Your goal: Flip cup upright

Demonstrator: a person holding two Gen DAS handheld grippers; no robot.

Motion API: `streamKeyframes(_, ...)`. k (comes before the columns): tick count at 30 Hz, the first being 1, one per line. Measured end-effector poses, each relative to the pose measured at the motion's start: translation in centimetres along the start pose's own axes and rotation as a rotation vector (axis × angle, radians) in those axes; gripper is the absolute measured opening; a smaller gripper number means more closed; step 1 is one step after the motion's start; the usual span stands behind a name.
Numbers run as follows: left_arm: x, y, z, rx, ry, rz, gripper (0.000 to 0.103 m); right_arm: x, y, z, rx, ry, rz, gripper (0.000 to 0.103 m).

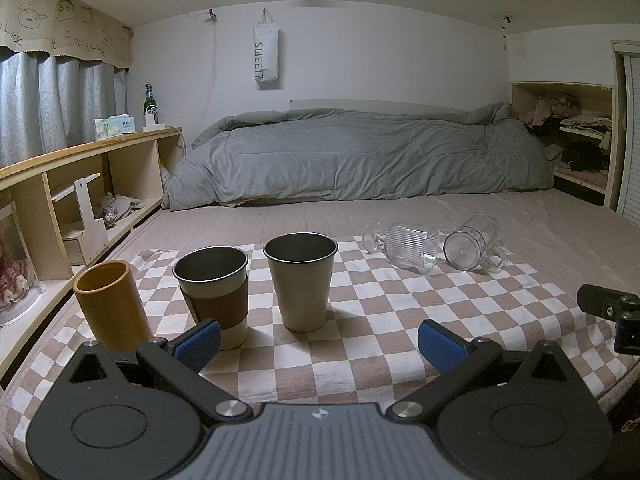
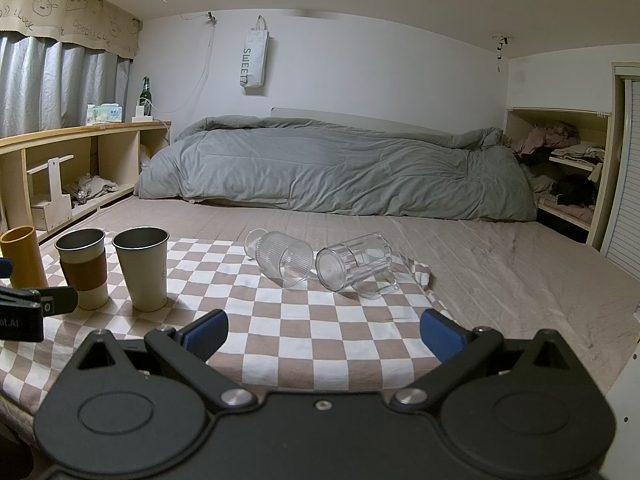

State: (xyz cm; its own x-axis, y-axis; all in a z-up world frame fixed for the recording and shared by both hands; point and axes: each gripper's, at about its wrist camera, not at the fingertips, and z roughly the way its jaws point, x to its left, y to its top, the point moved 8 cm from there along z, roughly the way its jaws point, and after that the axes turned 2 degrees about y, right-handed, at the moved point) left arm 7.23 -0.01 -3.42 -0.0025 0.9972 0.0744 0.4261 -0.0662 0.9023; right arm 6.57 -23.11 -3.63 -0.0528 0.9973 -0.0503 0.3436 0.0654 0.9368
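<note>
Two clear cups lie on their sides on the checkered cloth point(image 2: 320, 320): a ribbed stemmed glass point(image 2: 282, 258) and a handled mug point(image 2: 354, 266), also seen in the left wrist view as the glass point(image 1: 404, 246) and the mug point(image 1: 474, 248). Three cups stand upright at the left: a bamboo cup point(image 1: 110, 306), a sleeved metal cup point(image 1: 214, 288) and a plain metal cup point(image 1: 300, 280). My left gripper point(image 1: 320, 344) is open and empty, just in front of the upright cups. My right gripper point(image 2: 324, 336) is open and empty, short of the fallen glasses.
The cloth lies on a bed with a grey duvet point(image 2: 340, 168) at the back. Wooden shelves point(image 1: 80, 184) run along the left, with a bottle point(image 1: 149, 100) and a tissue pack on top. A closet shelf point(image 2: 568, 160) stands at the right.
</note>
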Motion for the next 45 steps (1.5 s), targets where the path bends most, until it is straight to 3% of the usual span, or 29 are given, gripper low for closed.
streamKeyframes(38, 0.0, 0.0, -0.1, 0.001, -0.005, 0.001, 0.103, 0.0, 0.0, 0.0, 0.001, 0.002, 0.002, 0.103)
streamKeyframes(45, -0.1, 0.0, 0.1, -0.007, -0.035, -0.013, 0.103, 0.5, 0.5, 2.0, 0.053, 0.016, 0.02, 0.103)
